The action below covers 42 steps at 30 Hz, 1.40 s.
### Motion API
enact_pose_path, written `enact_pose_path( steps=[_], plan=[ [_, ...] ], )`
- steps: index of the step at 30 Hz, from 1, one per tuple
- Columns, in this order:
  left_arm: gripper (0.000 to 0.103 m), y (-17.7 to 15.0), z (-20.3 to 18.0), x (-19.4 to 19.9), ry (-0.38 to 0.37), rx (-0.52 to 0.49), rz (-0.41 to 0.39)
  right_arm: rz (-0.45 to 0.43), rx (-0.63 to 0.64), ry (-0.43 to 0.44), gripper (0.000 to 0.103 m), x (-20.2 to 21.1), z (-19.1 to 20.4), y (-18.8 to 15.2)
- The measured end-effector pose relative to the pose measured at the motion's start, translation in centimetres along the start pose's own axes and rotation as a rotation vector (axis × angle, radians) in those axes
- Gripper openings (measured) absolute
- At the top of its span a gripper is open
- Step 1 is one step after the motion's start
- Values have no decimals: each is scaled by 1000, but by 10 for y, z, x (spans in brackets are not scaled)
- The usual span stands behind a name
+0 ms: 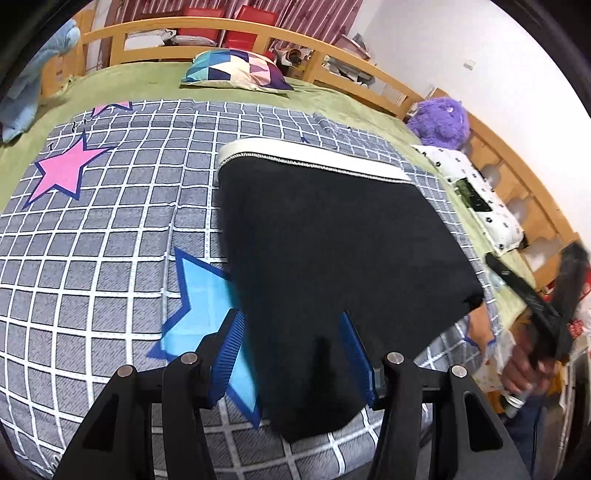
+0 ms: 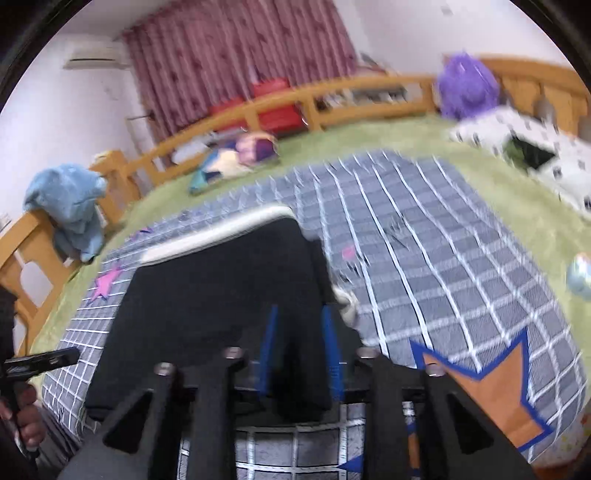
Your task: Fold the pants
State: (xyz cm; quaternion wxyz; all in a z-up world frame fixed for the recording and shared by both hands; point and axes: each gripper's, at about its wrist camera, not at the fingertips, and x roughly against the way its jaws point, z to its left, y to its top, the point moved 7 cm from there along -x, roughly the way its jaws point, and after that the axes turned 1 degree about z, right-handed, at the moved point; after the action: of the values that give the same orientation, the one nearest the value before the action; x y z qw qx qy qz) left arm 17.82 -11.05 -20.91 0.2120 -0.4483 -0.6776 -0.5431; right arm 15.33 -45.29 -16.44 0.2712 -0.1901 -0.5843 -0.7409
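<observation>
Black pants [image 1: 332, 229] with a white waistband [image 1: 314, 158] lie folded on a grey checked quilt [image 1: 110, 240]. My left gripper [image 1: 291, 354] is shut on their near corner, and the cloth fills the gap between its blue pads [image 1: 229, 354]. The right wrist view is blurred. It shows the pants [image 2: 221, 295] running between the blue pads of my right gripper [image 2: 299, 350], whose jaws stand apart, not pressing the cloth. A hand holds the right gripper [image 1: 535, 306] at the right edge of the left wrist view. The left gripper [image 2: 40, 362] shows at the left edge of the right wrist view.
The quilt covers a green sheet [image 1: 147, 81] on a bed with a wooden rail [image 1: 258, 33]. A patterned pillow [image 1: 236, 70] lies at the far side. A purple plush [image 1: 439, 118] and a white spotted pillow [image 1: 480, 199] are at the right. A blue cloth [image 2: 70, 206] hangs on the rail.
</observation>
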Motion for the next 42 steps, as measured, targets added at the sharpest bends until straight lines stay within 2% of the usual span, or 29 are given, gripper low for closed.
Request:
enact_pose_path(
  steps=[3,4,6,8,11,14,16,17,20,22,26,30,35,42],
  plan=[
    [53,-14,-4,-24,69,-23,29,-12,100,4,35,-1,19,-3],
    [60,-27,-5,-38,102,-30,49,10,132,-8,35,-8,23,-10],
    [64,-44,-2,-51,145,-5,62,110,187,-62,34,-33,22,-38],
    [66,-48,-1,-50,115,39,55,185,155,-68,34,-50,13,-66],
    [66,-45,3,-45,48,79,101,202,104,-27,35,-45,5,-74],
    [66,-35,7,-39,17,72,119,212,115,-5,34,-36,5,-63],
    [66,-25,10,-34,28,65,103,152,121,-5,38,-29,5,-40],
    [66,-20,10,-33,40,57,97,138,122,-9,47,-30,4,-31],
    [65,-4,13,-36,149,27,88,141,112,-18,49,-48,3,-4],
    [65,10,14,-38,171,26,80,159,104,-14,49,-67,3,8],
    [65,25,19,-50,201,27,89,248,116,-30,48,-110,0,11],
    [68,28,25,-64,210,38,104,259,87,-18,48,-126,-7,14],
    [69,25,30,-80,171,89,125,272,145,-104,48,-130,0,10],
    [69,23,29,-84,139,108,148,272,124,-174,49,-129,0,7]
  ],
)
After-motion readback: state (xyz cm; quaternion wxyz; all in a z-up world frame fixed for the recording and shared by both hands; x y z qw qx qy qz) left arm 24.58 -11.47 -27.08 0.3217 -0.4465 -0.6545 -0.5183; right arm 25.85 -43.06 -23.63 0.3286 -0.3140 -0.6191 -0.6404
